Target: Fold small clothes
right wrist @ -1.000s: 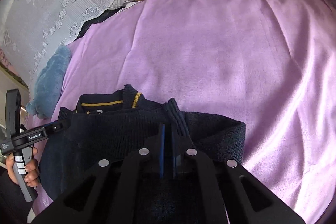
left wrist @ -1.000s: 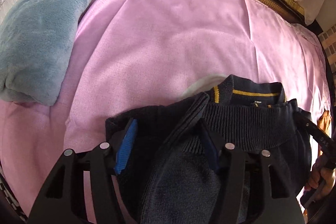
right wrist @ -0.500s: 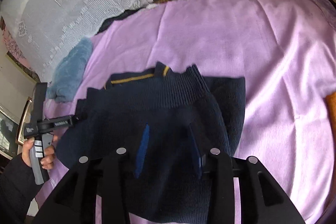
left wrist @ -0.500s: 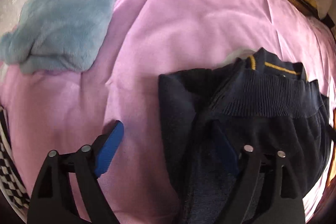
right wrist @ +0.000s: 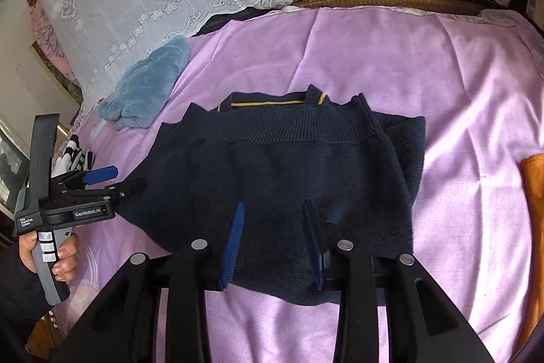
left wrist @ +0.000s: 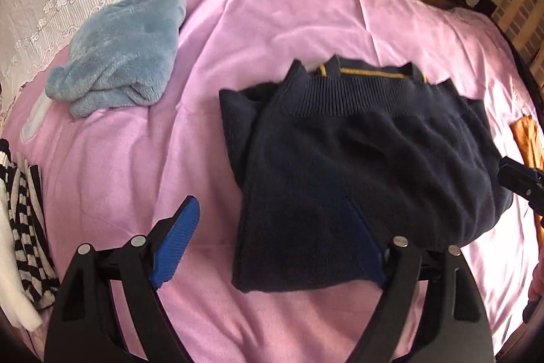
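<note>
Both tongs let go of the folded sweater

The right tongs (right wrist: 273,240) now stand part open, empty, above the navy sweater (right wrist: 306,179) on the bed (right wrist: 459,84); the left tongs (left wrist: 272,244), narrowing, empty, have drawn aside: this fold looks finished. Beyond lies a blue fleece (left wrist: 125,60).

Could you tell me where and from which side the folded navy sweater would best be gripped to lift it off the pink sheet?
Probably the navy sweater at its near folded edge, coming from the camera side. That edge is a thick, straight stack of layers, so a pinch there should catch them all. The far side ends in the loose ribbed hem and collar, which would likely let the fold open.
</note>
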Demonstrator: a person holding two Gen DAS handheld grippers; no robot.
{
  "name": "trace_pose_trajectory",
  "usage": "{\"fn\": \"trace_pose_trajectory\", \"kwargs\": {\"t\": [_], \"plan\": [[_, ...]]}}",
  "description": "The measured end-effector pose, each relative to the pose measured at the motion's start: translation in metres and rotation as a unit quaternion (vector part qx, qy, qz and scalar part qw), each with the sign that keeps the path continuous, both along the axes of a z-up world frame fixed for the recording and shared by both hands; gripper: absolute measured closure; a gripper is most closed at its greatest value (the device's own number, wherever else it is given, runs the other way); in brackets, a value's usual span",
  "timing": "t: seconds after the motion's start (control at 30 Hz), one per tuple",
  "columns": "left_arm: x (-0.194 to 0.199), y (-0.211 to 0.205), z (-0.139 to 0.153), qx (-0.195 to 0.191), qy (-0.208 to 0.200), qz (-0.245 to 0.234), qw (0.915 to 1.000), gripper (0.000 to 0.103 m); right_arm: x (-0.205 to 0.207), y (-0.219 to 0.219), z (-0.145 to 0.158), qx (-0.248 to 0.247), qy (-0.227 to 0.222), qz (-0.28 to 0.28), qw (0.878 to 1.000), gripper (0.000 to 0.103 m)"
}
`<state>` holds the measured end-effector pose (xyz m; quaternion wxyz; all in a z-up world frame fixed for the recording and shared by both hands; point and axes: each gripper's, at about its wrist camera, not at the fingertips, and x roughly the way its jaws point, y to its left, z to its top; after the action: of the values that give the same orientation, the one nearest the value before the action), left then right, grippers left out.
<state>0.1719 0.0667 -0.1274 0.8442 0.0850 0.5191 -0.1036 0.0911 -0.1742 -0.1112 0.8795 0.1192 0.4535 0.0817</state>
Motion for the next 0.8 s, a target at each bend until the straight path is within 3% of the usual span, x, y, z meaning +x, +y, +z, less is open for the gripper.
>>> {"fn": "trace_pose_trajectory", "kwargs": {"t": [0.1, 0.17, 0.23, 0.43, 0.63, 0.7, 0.8], "plan": [[-0.006, 0.007, -0.027, 0.010, 0.026, 0.020, 0.9994, 0.018, -0.004, 0.010, -0.016, -0.021, 0.021, 0.008, 1.000, 0.066], [-0.008, 0.017, -0.038, -0.004, 0.038, 0.038, 0.9985, 0.008, -0.009, 0.004, -0.035, -0.040, 0.052, -0.005, 0.998, 0.066], [-0.010, 0.027, -0.044, -0.021, 0.045, 0.047, 0.9977, 0.006, -0.017, -0.006, -0.051, -0.021, 0.062, 0.000, 0.998, 0.068], [-0.023, 0.028, -0.029, -0.012, 0.026, 0.056, 0.9980, 0.011, -0.025, -0.009, -0.044, -0.024, 0.057, -0.006, 0.998, 0.070], [-0.026, -0.001, 0.014, -0.028, -0.020, 0.003, 0.9994, 0.013, -0.018, 0.023, -0.014, -0.018, 0.014, 0.023, 0.999, 0.065], [-0.021, -0.020, 0.013, -0.034, -0.014, -0.014, 0.9992, 0.013, -0.009, 0.041, -0.014, -0.015, 0.013, 0.044, 0.999, 0.063], [-0.018, -0.044, -0.011, -0.005, 0.005, -0.029, 0.9996, 0.013, 0.000, 0.059, -0.025, -0.030, 0.028, 0.060, 0.997, 0.060]]}}
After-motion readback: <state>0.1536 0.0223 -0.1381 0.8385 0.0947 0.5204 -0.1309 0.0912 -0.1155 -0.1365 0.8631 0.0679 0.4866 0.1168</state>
